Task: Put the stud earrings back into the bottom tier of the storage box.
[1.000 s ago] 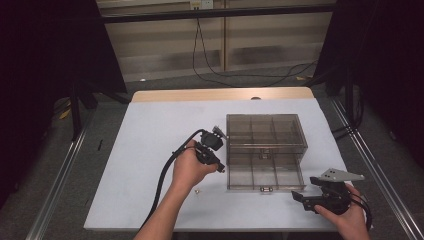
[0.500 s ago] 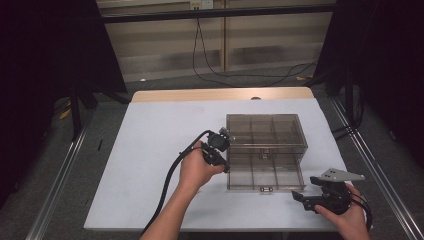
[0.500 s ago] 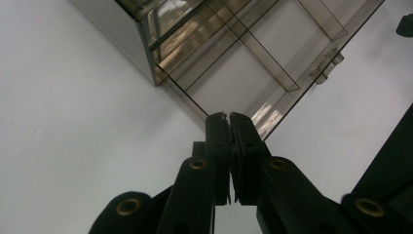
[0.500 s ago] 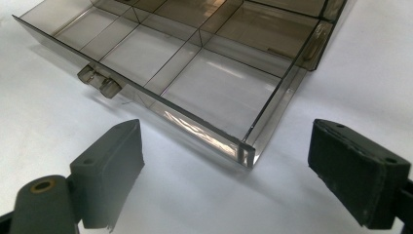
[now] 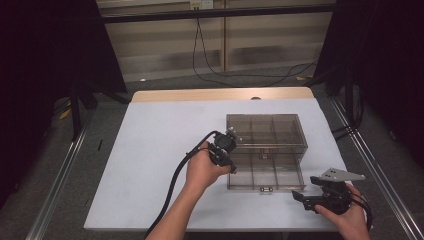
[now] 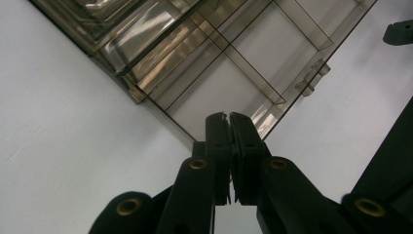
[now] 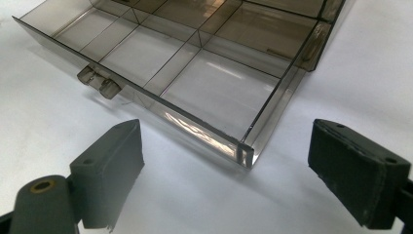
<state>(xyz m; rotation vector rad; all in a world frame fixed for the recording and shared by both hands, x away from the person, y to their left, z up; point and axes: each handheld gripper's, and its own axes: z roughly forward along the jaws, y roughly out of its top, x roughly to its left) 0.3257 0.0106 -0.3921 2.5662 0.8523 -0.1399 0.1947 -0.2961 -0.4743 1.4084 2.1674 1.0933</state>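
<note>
Smoky clear compartment box (image 5: 265,150), lid raised.
Your closed left gripper (image 5: 231,152) touches its left wall; open right gripper (image 5: 302,200) waits nearby.

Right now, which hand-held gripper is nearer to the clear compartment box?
Left. The left hand-held gripper, jaws shut, is at the clear compartment box's left wall. The right hand-held gripper, jaws open, sits apart off its near right corner.

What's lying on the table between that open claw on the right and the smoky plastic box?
Nothing: in the right gripper view, bare white table separates the right gripper from the box corner; the high view agrees.
</note>
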